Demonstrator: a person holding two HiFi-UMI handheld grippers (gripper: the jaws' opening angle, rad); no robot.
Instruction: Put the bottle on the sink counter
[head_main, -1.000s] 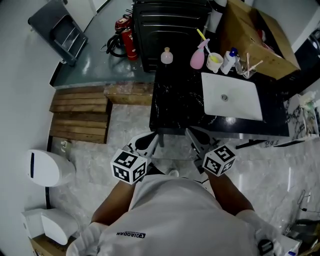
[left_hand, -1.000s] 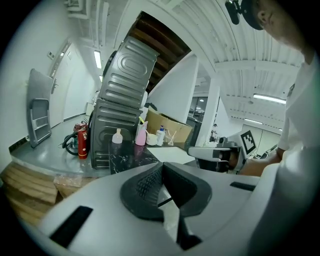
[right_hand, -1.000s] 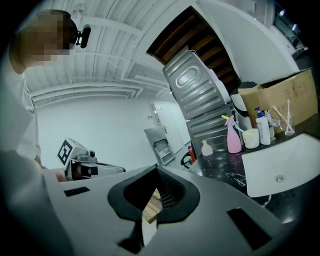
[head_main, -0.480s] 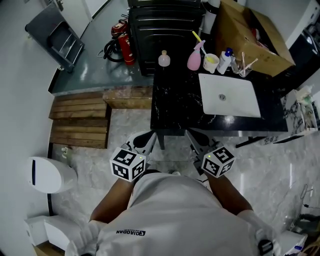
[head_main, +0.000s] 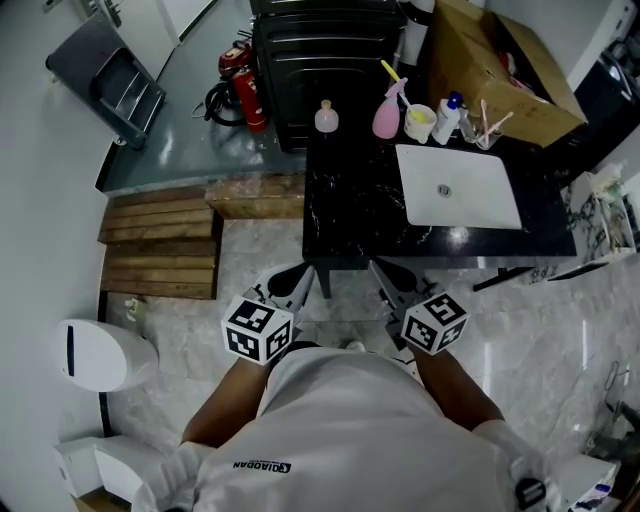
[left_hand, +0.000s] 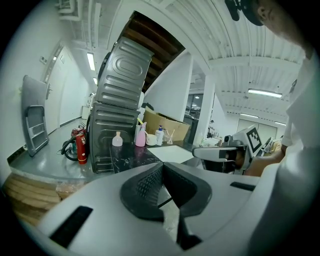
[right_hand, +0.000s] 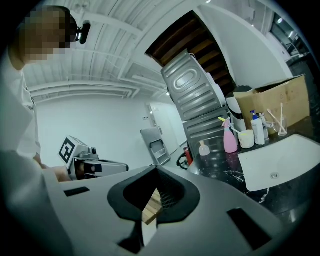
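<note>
Since the earlier frame almost nothing has moved: the head view has drifted only slightly, so the white bin (head_main: 103, 355) at the lower left sits a little lower in the frame, and both grippers stay low at the centre, just below the near edge of the black table (head_main: 355, 205). The left gripper (head_main: 303, 272) has its 2 jaws pressed together with nothing between them, as its own view shows (left_hand: 163, 164). The right gripper (head_main: 381, 269) is also closed and empty (right_hand: 156, 167). Both point toward the table without touching it. The bottle (head_main: 326, 116), small and pale pink with a white cap, stands upright at the table's far left corner, in the upper middle of the frame, well apart from both grippers. To its right are a pink spray bottle (head_main: 387, 117) and a cup (head_main: 420, 122), and the white sink (head_main: 458, 187) lies toward the right of the table.
</note>
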